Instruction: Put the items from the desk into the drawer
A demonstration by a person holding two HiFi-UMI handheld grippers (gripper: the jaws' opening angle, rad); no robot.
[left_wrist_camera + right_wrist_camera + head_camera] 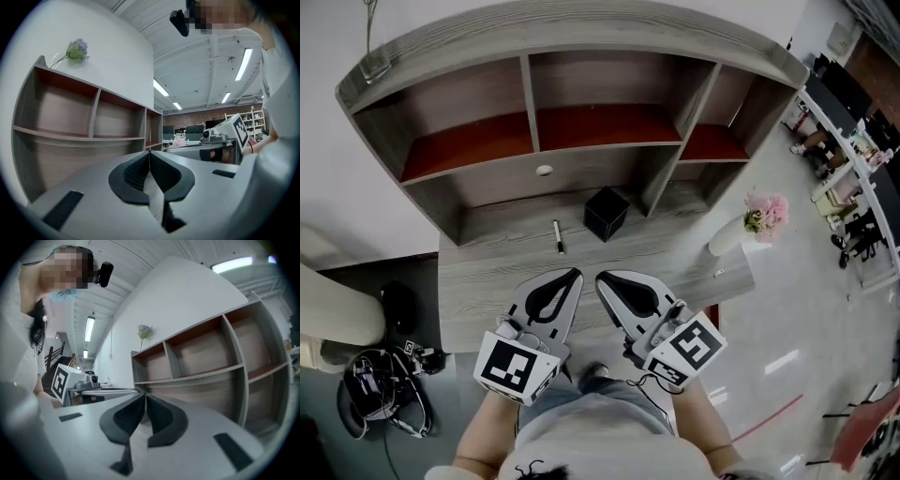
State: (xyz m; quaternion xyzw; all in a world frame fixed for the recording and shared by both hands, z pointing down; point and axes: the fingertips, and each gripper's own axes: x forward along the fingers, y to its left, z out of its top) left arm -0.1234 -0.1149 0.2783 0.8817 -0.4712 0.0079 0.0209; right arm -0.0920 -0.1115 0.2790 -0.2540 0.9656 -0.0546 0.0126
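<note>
Two grippers are held low at the near edge of the desk (478, 281), side by side. The left gripper (573, 275) and the right gripper (601, 278) are both seen with the jaws pressed together, and nothing is held between them.

No item appears to have been picked up yet. The drawer (591, 173) looks closed, so it is judged that it must be opened first. For this, one pair of jaws should be opened a little, closed on the round knob (545, 171), and pulled straight toward the person.

The pen (558, 236) lies flat on the desk just in front of the drawer. It is probably best taken across its thin body, near the middle, with the jaws brought down from above. The black box (607, 214) stands just to the right of the pen and will need wider jaws.

Both items lie in the path of the drawer front, so a bump may be expected if it is pulled far. A vase with pink flowers (766, 216) stands at the right corner, well apart. The shelves (469, 145) above the drawer are empty.
</note>
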